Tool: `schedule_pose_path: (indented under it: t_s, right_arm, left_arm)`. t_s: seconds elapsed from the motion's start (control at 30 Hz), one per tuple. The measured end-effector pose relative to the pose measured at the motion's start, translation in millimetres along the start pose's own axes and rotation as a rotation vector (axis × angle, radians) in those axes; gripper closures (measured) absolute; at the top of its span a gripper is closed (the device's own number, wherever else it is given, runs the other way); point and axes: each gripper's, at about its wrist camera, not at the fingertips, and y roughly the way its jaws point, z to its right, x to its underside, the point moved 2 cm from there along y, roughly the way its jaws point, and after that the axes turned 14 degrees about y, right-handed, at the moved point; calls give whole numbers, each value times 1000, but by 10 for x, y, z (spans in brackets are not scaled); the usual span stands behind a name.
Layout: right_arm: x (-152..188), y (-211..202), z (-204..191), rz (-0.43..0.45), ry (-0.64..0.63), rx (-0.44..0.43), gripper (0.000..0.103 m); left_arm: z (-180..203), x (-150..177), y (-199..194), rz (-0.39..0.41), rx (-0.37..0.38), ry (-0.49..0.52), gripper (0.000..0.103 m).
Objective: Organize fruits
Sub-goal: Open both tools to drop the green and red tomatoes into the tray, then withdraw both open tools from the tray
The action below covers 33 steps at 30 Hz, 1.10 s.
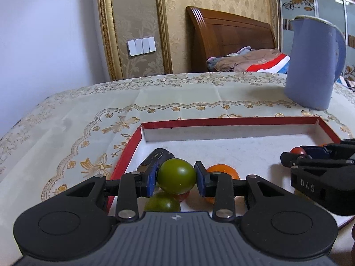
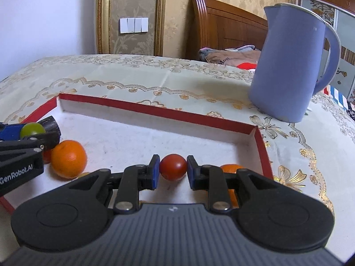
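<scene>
My left gripper (image 1: 176,177) is shut on a green tomato (image 1: 176,175) and holds it over the near left part of a red-rimmed white box tray (image 1: 221,120). Under it lie a second green tomato (image 1: 163,202), a small red fruit (image 1: 182,196), an orange (image 1: 223,170) and a dark object (image 1: 158,155). My right gripper (image 2: 173,170) is shut on a red tomato (image 2: 173,167) over the tray's (image 2: 155,109) near right part. An orange (image 2: 68,158) lies to its left and another orange fruit (image 2: 230,168) shows behind the right finger.
A tall blue kettle (image 2: 288,66) stands on the floral tablecloth (image 2: 144,77) beyond the tray's far right corner; it also shows in the left wrist view (image 1: 315,64). A wooden bed headboard (image 1: 228,35) and a wall stand behind the table.
</scene>
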Motion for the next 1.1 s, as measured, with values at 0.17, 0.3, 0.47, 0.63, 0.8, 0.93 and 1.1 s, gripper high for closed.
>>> schedule_pose_path:
  t_s: [0.17, 0.3, 0.47, 0.63, 0.8, 0.93, 1.1]
  right_arm:
    - [-12, 51, 58, -22, 36, -16, 78]
    - [-11, 2, 67, -10, 42, -23, 54]
    - [-2, -105, 55, 28, 49, -34, 41]
    - [1, -118, 74, 30, 66, -46, 38]
    - [16, -111, 46, 34, 55, -43, 33]
    - [29, -139, 47, 46, 58, -46, 31]
    - [34, -272, 131, 69, 92, -57, 30]
  left_arm:
    - [-55, 29, 67, -28, 10, -36, 67]
    - [-112, 53, 82, -40, -1, -63, 49]
    - [-125, 73, 57, -41, 0, -78, 38]
    - [-95, 67, 41, -37, -12, -57, 38]
    - [-104, 75, 102, -67, 4, -72, 37]
    - [-144, 97, 136, -87, 31, -98, 36]
    - [-124, 145, 74, -87, 33, -74, 36]
